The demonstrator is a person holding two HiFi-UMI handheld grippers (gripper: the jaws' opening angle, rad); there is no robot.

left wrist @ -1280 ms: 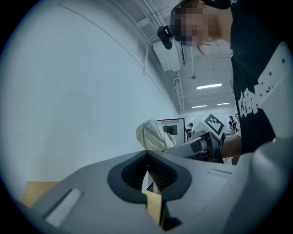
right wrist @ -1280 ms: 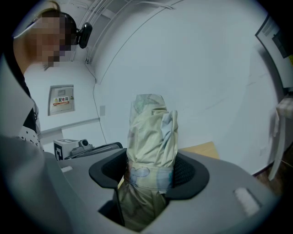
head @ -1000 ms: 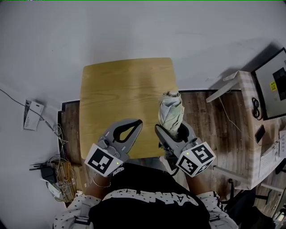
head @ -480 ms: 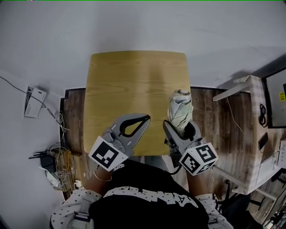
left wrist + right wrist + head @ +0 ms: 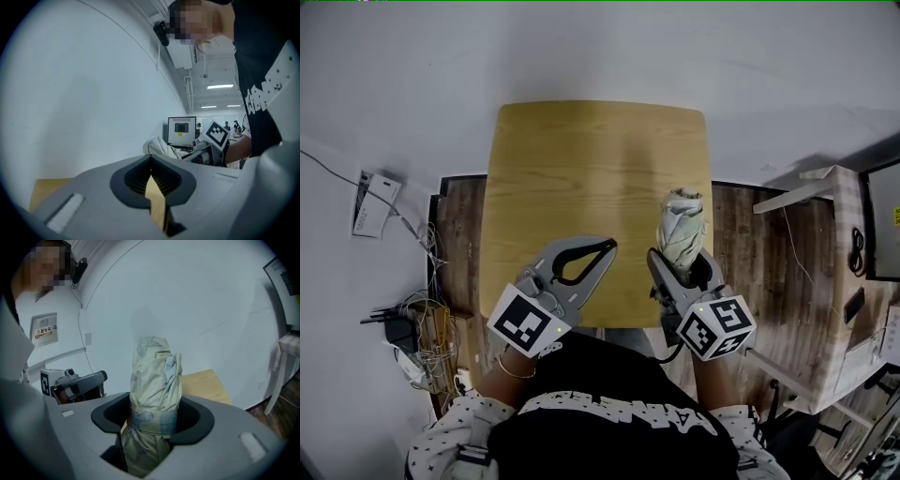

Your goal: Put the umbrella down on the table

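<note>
- Pale cream-green fabric: folded umbrella (image 5: 682, 225) (image 5: 154, 390), strapped round, tip pointing away from the person.
- Grasped around its lower part by the jaws of the right gripper (image 5: 682, 260) (image 5: 152, 423).
- Hangs over the right edge of the wooden counter (image 5: 581, 159) (image 5: 206, 383), near the front corner; cannot tell any contact with it.
- Left gripper (image 5: 607, 247) (image 5: 151, 161): jaws clenched tip to tip, empty, over the counter's front edge, just beside the right gripper.

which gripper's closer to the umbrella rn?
Right. The right gripper is shut on the umbrella; the left gripper, shut and empty, sits apart to its left over the table.
</note>
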